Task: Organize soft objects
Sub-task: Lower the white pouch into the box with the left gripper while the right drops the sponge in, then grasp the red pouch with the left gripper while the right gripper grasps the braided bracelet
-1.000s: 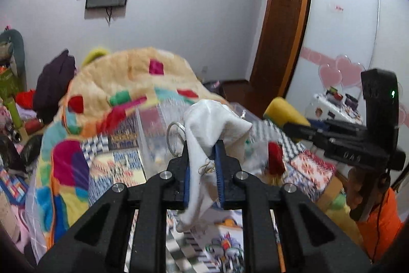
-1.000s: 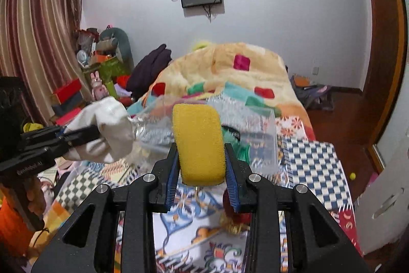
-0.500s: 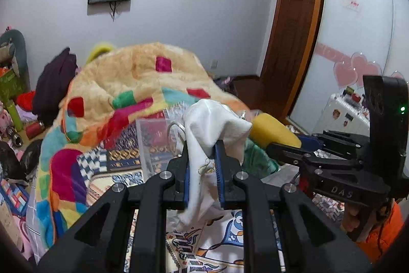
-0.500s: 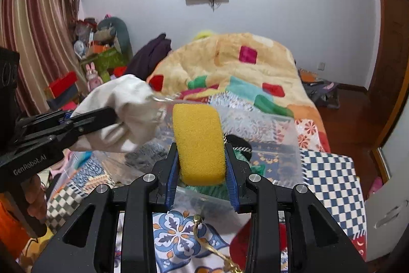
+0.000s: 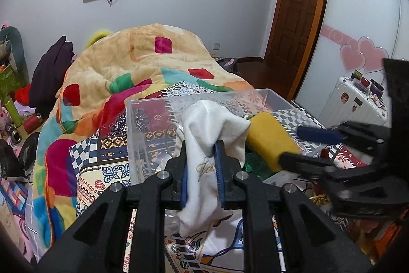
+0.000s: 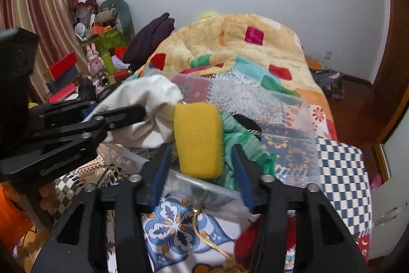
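My left gripper (image 5: 200, 145) is shut on a white cloth (image 5: 212, 127) and holds it over the near edge of a clear plastic box (image 5: 143, 117) on the bed. My right gripper (image 6: 200, 147) is open, its jaws spread wide. A yellow sponge (image 6: 198, 140) sits loose between the jaws over the box (image 6: 281, 109), with a gap on each side. A green cloth (image 6: 242, 140) lies inside the box. The sponge also shows in the left wrist view (image 5: 268, 137), beside the white cloth. The left gripper and cloth (image 6: 143, 106) show at the left of the right wrist view.
A colourful blanket (image 5: 143, 60) is heaped on the bed behind the box. A patterned cover (image 6: 179, 229) lies under the grippers, with a red object (image 6: 248, 239) and gold cord on it. A white suitcase (image 5: 352, 99) stands to the right. Clutter (image 6: 102, 47) fills the left wall.
Both grippers moved forward over the clear box. The right gripper's jaws opened and let go of the yellow sponge. The left gripper still holds the white cloth.
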Demonstrator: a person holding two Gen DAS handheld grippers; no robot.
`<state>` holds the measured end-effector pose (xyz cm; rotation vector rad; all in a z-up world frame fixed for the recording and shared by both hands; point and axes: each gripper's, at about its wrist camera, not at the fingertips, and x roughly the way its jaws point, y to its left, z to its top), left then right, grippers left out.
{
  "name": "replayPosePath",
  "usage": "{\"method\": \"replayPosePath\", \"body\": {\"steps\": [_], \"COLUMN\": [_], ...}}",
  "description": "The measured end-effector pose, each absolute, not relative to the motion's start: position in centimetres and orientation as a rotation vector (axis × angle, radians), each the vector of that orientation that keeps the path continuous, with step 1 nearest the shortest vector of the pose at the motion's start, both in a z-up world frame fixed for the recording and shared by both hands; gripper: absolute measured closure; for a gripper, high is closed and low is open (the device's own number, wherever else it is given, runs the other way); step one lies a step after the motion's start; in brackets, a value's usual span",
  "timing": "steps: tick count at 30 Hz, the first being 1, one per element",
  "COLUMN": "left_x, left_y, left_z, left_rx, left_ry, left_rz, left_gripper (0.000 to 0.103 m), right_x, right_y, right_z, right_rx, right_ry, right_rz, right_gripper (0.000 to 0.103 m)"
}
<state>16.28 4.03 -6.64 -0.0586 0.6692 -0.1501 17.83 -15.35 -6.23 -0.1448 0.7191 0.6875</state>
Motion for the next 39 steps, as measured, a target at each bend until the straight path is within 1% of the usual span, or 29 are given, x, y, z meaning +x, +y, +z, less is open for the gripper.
{"method": "replayPosePath", "body": {"steps": [1, 4, 6, 7, 8, 9, 11, 13, 15, 22, 24, 25, 26, 27, 28, 29, 32, 34, 39], "left_x": [16.2, 16.1, 16.0, 15.9, 15.7, 15.4, 15.0, 14.5, 13.8, 11.1, 10.5, 10.2, 10.1, 9.9, 9.8, 9.7, 9.2, 8.9, 8.6], "left_y": [4.0, 3.9, 4.0, 4.1, 4.1, 4.2, 4.2, 4.2, 4.0, 2.7, 2.3, 2.1, 2.0, 1.8, 1.7, 1.5, 1.0, 0.7, 0.1], "left_z": [-6.7, -6.6, -6.5, -6.4, -6.3, -6.2, -5.9, -5.7, -5.4, -4.4, -4.3, -4.2, -4.2, -4.2, -4.2, -4.3, -4.7, -5.2, -7.4], "left_rx": [-0.055, -0.051, -0.058, -0.062, -0.067, -0.070, -0.076, -0.081, -0.085, -0.045, -0.046, -0.049, -0.052, -0.054, -0.055, -0.056, -0.050, -0.046, -0.063], "left_ry": [0.670, 0.676, 0.683, 0.684, 0.682, 0.677, 0.669, 0.661, 0.660, 0.612, 0.606, 0.607, 0.608, 0.610, 0.613, 0.617, 0.636, 0.652, 0.736], "left_rz": [-0.150, -0.146, -0.155, -0.158, -0.159, -0.158, -0.159, -0.164, -0.174, -0.182, -0.195, -0.206, -0.213, -0.222, -0.229, -0.236, -0.258, -0.271, -0.311], "left_gripper": [0.086, 0.078, 0.070, 0.067, 0.062, 0.058, 0.053, 0.051, 0.046, 0.035, 0.034, 0.034, 0.034, 0.034, 0.034, 0.034, 0.034, 0.034, 0.034], "right_x": [17.5, 16.5, 15.9, 15.8, 15.7, 15.6, 15.7, 16.2, 16.7, 16.8, 16.7, 16.4, 16.3, 15.9, 15.5, 15.2, 14.1, 13.0, 11.4], "right_y": [-16.0, -17.8, -19.3, -19.9, -20.5, -21.2, -22.4, -23.4, -23.8, -23.3, -22.8, -22.4, -22.0, -21.8, -21.3, -21.0, -19.9, -19.1, -17.2], "right_z": [-5.8, -5.1, -5.0, -5.1, -5.2, -5.5, -6.2, -7.3, -8.5, -10.7, -10.9, -11.1, -11.2, -11.2, -11.2, -11.1, -10.9, -10.8, -10.9], "right_rx": [-0.146, -0.147, -0.147, -0.148, -0.148, -0.145, -0.137, -0.118, -0.094, -0.057, -0.058, -0.063, -0.070, -0.077, -0.092, -0.105, -0.139, -0.159, -0.222], "right_ry": [0.702, 0.674, 0.670, 0.672, 0.675, 0.680, 0.710, 0.751, 0.795, 0.868, 0.874, 0.880, 0.885, 0.881, 0.874, 0.870, 0.840, 0.822, 0.816], "right_rz": [0.681, 0.657, 0.630, 0.613, 0.597, 0.577, 0.551, 0.533, 0.520, 0.553, 0.570, 0.588, 0.601, 0.610, 0.619, 0.626, 0.660, 0.697, 0.782], "right_gripper": [0.051, 0.048, 0.045, 0.040, 0.034, 0.032, 0.031, 0.031, 0.031, 0.031, 0.036, 0.047, 0.054, 0.056, 0.063, 0.067, 0.071, 0.072, 0.071]}}
